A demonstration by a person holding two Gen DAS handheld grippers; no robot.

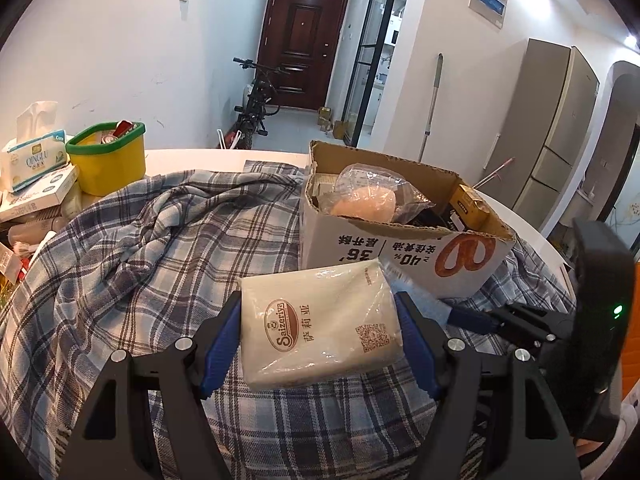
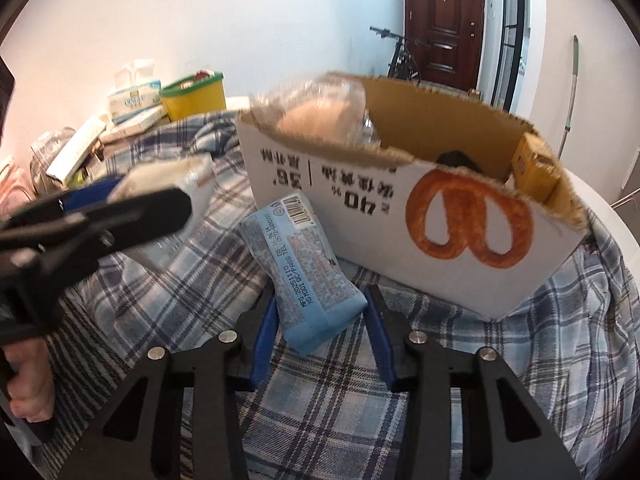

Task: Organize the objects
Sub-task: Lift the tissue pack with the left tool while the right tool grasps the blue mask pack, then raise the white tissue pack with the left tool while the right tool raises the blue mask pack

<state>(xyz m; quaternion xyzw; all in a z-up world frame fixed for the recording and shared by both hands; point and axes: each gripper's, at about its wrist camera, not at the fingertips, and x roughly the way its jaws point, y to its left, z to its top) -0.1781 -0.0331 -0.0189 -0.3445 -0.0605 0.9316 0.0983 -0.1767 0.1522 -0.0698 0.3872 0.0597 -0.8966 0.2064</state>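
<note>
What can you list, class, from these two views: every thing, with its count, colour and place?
Saizeriya napkin pack: one, cream, between the left tool's pads, above the cloth.
Blue packet: one, light blue, on the cloth against the box front, between the right tool's pads.
Cardboard box: one, white with a pretzel print, open, on the cloth.
Bagged bun: one, tan in clear plastic, in the box.
Yellow carton: one, in the box's right corner.
Plaid cloth: one, blue and white, covering the table.
Yellow tub: one, green rim, far left.
Tissue box: one, white and blue, beside the tub.
Bicycle: one, black, in the hallway.
Left tool: black, blue pads.
Right tool: black, blue pads.
</note>
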